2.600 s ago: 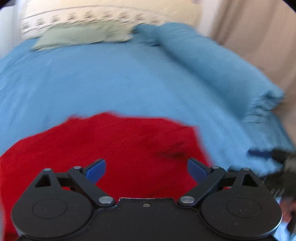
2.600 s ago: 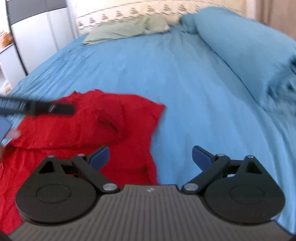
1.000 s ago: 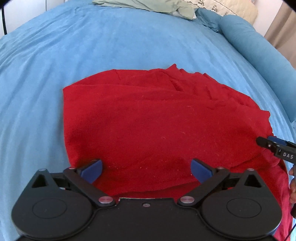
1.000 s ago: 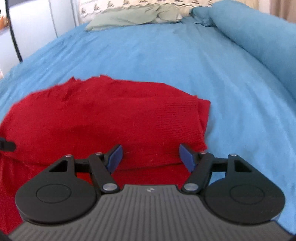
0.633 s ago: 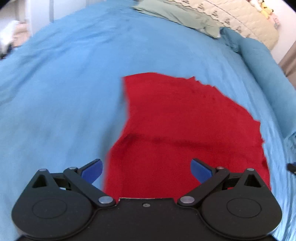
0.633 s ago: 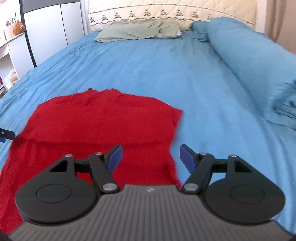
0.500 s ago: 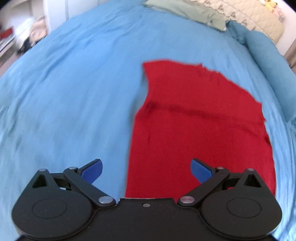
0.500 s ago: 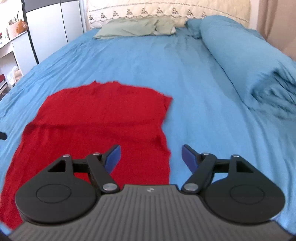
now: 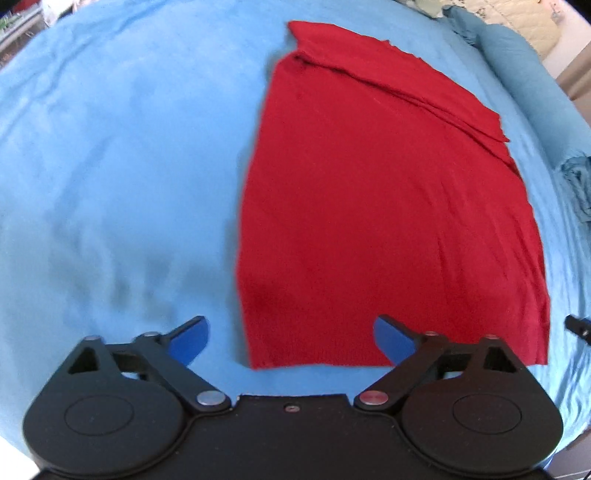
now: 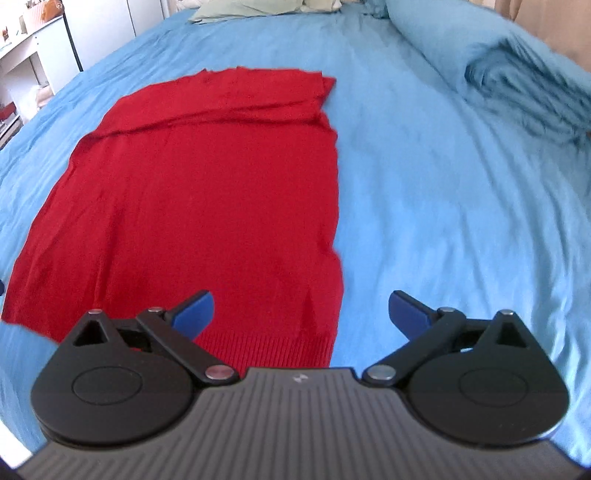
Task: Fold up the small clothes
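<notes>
A red knit garment (image 9: pixel 388 206) lies flat on the blue bed sheet (image 9: pixel 110 166), a folded layer across its far end. It also shows in the right wrist view (image 10: pixel 199 177). My left gripper (image 9: pixel 290 338) is open and empty, hovering over the garment's near left corner. My right gripper (image 10: pixel 301 312) is open and empty, over the near right corner by the ribbed hem. The tip of the right gripper shows at the right edge of the left wrist view (image 9: pixel 578 325).
A rolled blue duvet (image 10: pixel 517 62) lies along the right side of the bed. Green pillows (image 10: pixel 258 7) lie at the headboard. White cabinets (image 10: pixel 92 33) and shelves stand to the left of the bed.
Both grippers have pulled back from the garment's far end to its near hem. The garment now lies spread flat, with its top part folded over.
</notes>
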`<state>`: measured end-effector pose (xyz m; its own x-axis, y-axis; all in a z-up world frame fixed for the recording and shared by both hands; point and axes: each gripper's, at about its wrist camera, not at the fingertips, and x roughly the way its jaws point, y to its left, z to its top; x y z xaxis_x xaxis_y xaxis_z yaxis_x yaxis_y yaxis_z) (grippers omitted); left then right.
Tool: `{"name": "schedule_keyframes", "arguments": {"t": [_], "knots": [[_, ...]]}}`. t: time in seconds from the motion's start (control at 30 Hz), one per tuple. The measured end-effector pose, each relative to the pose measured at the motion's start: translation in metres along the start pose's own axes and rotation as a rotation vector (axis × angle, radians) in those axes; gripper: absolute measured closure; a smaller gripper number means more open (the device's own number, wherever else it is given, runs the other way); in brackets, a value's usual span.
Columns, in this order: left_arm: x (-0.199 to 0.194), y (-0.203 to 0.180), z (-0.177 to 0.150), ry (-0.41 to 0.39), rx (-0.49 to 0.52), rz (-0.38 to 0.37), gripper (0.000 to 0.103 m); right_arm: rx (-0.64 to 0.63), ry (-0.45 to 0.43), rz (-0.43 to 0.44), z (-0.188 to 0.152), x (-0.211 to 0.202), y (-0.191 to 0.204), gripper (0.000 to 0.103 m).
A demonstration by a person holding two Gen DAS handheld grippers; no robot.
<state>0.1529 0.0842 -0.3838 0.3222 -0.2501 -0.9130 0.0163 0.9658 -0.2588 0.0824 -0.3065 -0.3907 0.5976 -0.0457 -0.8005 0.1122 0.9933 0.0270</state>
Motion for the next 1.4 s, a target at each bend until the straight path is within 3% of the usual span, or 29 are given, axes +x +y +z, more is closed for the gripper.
{"name": "schedule_keyframes", "arguments": {"t": [0.27, 0.43, 0.53, 0.6, 0.73, 0.83, 1.0, 1.07, 1.13, 1.2, 1.27, 1.4], "knots": [[0.014, 0.008, -0.012, -0.018, -0.112, -0.045, 0.027, 0.119, 0.073, 0.03, -0.03, 0.001, -0.014, 0.003], [0.014, 0.016, -0.013, -0.017, -0.161, -0.051, 0.028, 0.176, 0.093, 0.038, -0.036, 0.007, -0.022, 0.006], [0.011, 0.015, -0.014, -0.012, -0.147, -0.048, 0.029, 0.201, 0.106, 0.044, -0.036, 0.013, -0.025, 0.009], [0.011, 0.013, -0.014, -0.001, -0.122, -0.045, 0.038, 0.22, 0.12, 0.046, -0.036, 0.017, -0.027, 0.01], [0.012, 0.009, -0.016, 0.017, -0.098, -0.033, 0.043, 0.269, 0.142, 0.054, -0.037, 0.024, -0.037, 0.018], [0.012, 0.009, -0.014, 0.037, -0.106, -0.02, 0.06, 0.301, 0.156, 0.089, -0.037, 0.027, -0.04, 0.027], [0.011, 0.024, -0.014, 0.064, -0.163, -0.028, 0.088, 0.318, 0.173, 0.116, -0.033, 0.035, -0.04, 0.028], [0.009, 0.026, -0.014, 0.07, -0.172, -0.036, 0.091, 0.352, 0.174, 0.124, -0.033, 0.036, -0.042, 0.029], [0.007, 0.025, -0.013, 0.076, -0.159, -0.032, 0.092, 0.379, 0.177, 0.128, -0.034, 0.037, -0.043, 0.037], [0.004, 0.022, -0.012, 0.077, -0.152, -0.028, 0.093, 0.384, 0.187, 0.13, -0.032, 0.039, -0.04, 0.063], [0.001, 0.022, -0.01, 0.074, -0.16, -0.03, 0.094, 0.382, 0.202, 0.143, -0.03, 0.04, -0.041, 0.078], [-0.01, 0.022, -0.006, 0.061, -0.178, -0.04, 0.094, 0.372, 0.205, 0.162, -0.022, 0.036, -0.041, 0.083]]}}
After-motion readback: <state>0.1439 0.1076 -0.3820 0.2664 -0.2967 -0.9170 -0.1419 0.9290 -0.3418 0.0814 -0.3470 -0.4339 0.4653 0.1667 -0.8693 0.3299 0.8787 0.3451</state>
